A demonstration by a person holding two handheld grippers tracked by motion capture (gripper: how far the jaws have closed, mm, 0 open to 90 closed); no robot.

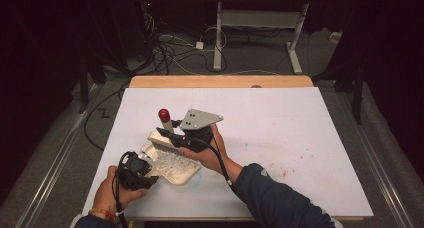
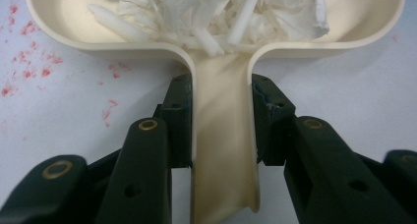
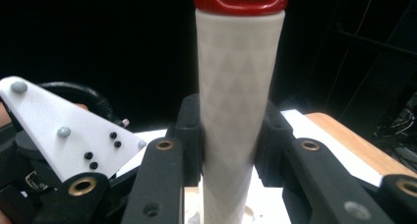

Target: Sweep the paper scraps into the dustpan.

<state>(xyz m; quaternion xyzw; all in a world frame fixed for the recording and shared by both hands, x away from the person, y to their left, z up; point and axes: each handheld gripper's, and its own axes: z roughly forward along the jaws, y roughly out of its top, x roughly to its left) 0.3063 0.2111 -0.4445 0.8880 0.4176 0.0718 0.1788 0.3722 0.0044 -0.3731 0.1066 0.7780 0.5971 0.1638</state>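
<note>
Gripping the dustpan [image 2: 223,150] by its handle, my left gripper [image 2: 221,121] sits at seven o'clock on the table [image 1: 300,138]; my right gripper [image 3: 231,135] clamps the brush [image 3: 236,111] handle just beyond.

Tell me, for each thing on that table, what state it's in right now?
Cream dustpan: flat on the table, handle clamped by the left gripper.
White scraps: piled inside the dustpan.
Brush: tilted, bristles down at the dustpan, red-capped handle up, held by the right gripper.
White table cover: stained with faint red specks.
</note>
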